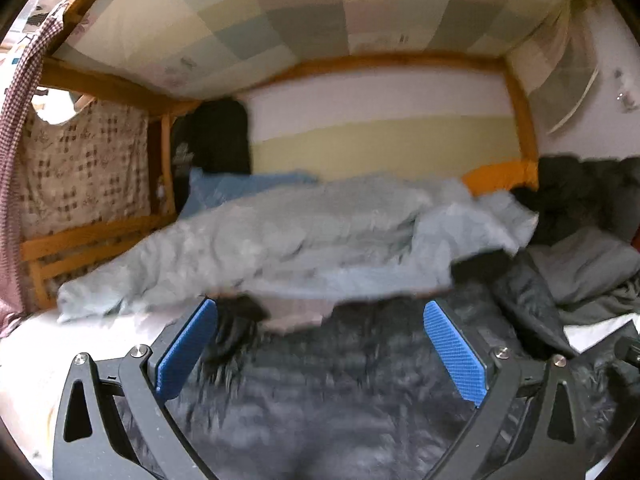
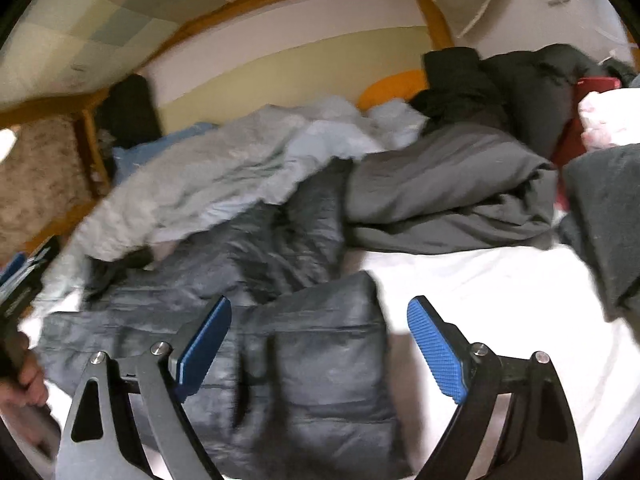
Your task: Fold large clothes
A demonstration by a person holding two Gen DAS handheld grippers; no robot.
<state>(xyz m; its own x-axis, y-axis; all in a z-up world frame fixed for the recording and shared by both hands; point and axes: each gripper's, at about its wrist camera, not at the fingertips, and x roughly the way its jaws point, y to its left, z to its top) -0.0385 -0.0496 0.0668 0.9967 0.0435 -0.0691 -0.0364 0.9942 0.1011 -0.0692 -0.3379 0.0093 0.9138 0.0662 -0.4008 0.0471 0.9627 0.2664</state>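
A dark grey quilted puffer jacket [image 2: 304, 360] lies spread on the white bed sheet [image 2: 500, 292]. In the left wrist view the jacket [image 1: 320, 392] fills the space under and between my fingers. My left gripper [image 1: 320, 312] is open just above the jacket, holding nothing. My right gripper [image 2: 320, 312] is open above the jacket's right edge, with one blue pad [image 2: 436, 352] over bare sheet. A pale grey-blue garment [image 1: 280, 240] lies heaped just behind the jacket, and it also shows in the right wrist view [image 2: 208, 184].
A dark grey garment [image 2: 452, 188] and black clothes [image 2: 520, 80] are piled at the right rear. A wooden bed frame [image 1: 520, 120] and rail [image 1: 80, 240] enclose the bed. A hand on the other gripper [image 2: 24, 380] shows at the left edge.
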